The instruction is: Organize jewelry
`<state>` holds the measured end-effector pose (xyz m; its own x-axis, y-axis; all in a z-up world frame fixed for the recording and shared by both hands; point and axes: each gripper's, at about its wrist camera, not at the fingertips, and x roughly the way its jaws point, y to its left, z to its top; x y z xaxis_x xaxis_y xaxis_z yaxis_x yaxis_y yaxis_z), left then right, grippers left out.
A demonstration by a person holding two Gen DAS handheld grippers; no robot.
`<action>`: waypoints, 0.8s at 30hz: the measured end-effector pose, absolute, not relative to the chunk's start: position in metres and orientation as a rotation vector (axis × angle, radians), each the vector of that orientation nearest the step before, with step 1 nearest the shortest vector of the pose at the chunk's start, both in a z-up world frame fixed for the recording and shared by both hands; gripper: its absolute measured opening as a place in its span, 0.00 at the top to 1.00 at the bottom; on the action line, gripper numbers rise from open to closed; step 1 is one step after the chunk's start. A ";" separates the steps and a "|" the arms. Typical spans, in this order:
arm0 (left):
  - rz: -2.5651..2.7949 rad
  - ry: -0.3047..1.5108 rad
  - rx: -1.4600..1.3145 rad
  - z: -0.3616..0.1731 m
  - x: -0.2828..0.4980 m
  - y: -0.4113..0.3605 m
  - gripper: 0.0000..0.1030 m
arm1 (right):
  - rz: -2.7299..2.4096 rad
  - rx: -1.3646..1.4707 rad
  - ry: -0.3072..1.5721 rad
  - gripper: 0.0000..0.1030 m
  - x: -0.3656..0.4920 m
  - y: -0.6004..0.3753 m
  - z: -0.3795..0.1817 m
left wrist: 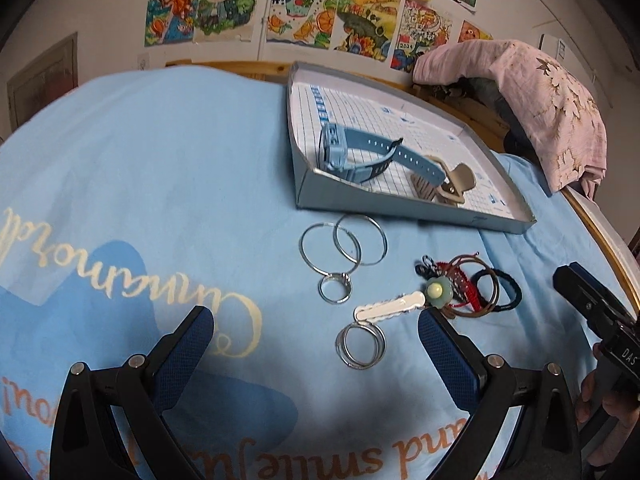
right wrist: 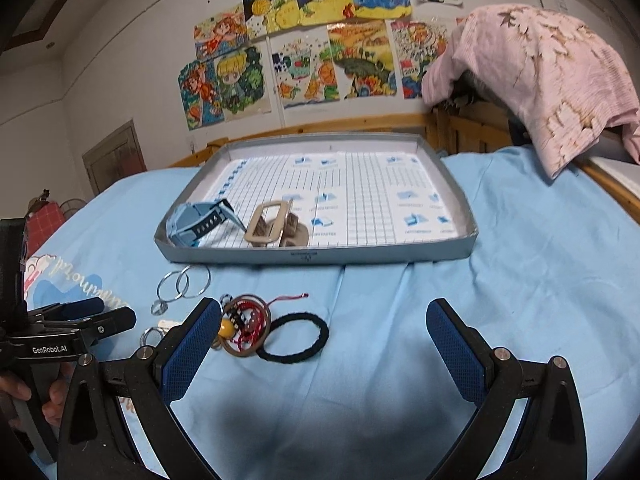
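Silver hoops (left wrist: 342,245), two large ones overlapping, lie on the light blue bedsheet (left wrist: 160,184) just in front of the grey tray (left wrist: 400,208), with a smaller silver ring (left wrist: 336,288) touching them at their 6 o'clock. Further toward the camera sits a stack of thin silver bangles (left wrist: 361,346), and just beyond it, at its 12 o'clock, a white scalloped hair clip (left wrist: 390,306) carrying a pale green flower bead (left wrist: 437,291). At 3 o'clock from the clip is a tangle of red cord bracelets and brown rings (left wrist: 466,288), and beside that a black hair tie (right wrist: 294,338). Inside the tray, on its gridded white lining, rest a blue wristwatch (left wrist: 360,156) and, at its 4 o'clock, a beige claw clip (left wrist: 448,186). The left gripper (left wrist: 316,330) hovers above the sheet with its blue-padded jaws spread wide and empty, the bangles between them. The right gripper (right wrist: 324,322) is likewise spread wide and holds nothing, its left finger in front of the cord tangle. Behind the bed are a wooden frame (right wrist: 340,122), a pink floral cloth (right wrist: 532,76) at 2 o'clock, and bright children's drawings (right wrist: 304,36) on the wall.
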<state>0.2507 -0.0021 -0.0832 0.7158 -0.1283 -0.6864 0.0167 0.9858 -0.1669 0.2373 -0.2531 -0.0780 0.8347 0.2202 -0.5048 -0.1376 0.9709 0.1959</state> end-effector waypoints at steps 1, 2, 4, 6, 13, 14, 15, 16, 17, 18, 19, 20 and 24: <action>-0.091 0.775 -0.152 -0.086 0.252 -0.002 0.00 | 0.198 0.153 0.563 0.02 0.239 -0.252 -0.080; -0.097 0.778 -0.150 -0.087 0.253 -0.002 0.00 | 0.204 0.151 0.569 0.03 0.240 -0.251 -0.082; -0.112 0.790 -0.157 -0.091 0.256 -0.002 0.00 | 0.221 0.145 0.583 0.05 0.243 -0.247 -0.085; -0.122 0.798 -0.164 -0.094 0.259 -0.002 0.03 | 0.243 0.142 0.597 0.12 0.247 -0.243 -0.088; -0.166 0.801 -0.154 -0.096 0.258 -0.004 0.19 | 0.307 0.124 0.647 0.39 0.260 -0.229 -0.097; -0.174 0.803 -0.152 -0.096 0.257 -0.006 0.21 | 0.319 0.119 0.654 0.43 0.262 -0.227 -0.098; -0.181 0.805 -0.149 -0.097 0.257 -0.007 0.24 | 0.329 0.113 0.660 0.45 0.263 -0.224 -0.099; -0.189 0.807 -0.144 -0.097 0.255 -0.008 0.26 | 0.338 0.108 0.666 0.49 0.264 -0.221 -0.100; -0.197 0.810 -0.137 -0.098 0.254 -0.010 0.29 | 0.344 0.103 0.671 0.53 0.266 -0.219 -0.101; -0.202 0.812 -0.132 -0.099 0.254 -0.011 0.31 | 0.348 0.099 0.676 0.54 0.267 -0.218 -0.102; -0.206 0.814 -0.127 -0.100 0.253 -0.012 0.32 | 0.350 0.096 0.681 0.56 0.268 -0.217 -0.103; -0.209 0.816 -0.123 -0.101 0.253 -0.013 0.34 | 0.353 0.096 0.685 0.58 0.269 -0.216 -0.104; -0.213 0.824 -0.122 -0.104 0.254 -0.013 0.38 | 0.359 0.095 0.703 0.63 0.273 -0.211 -0.108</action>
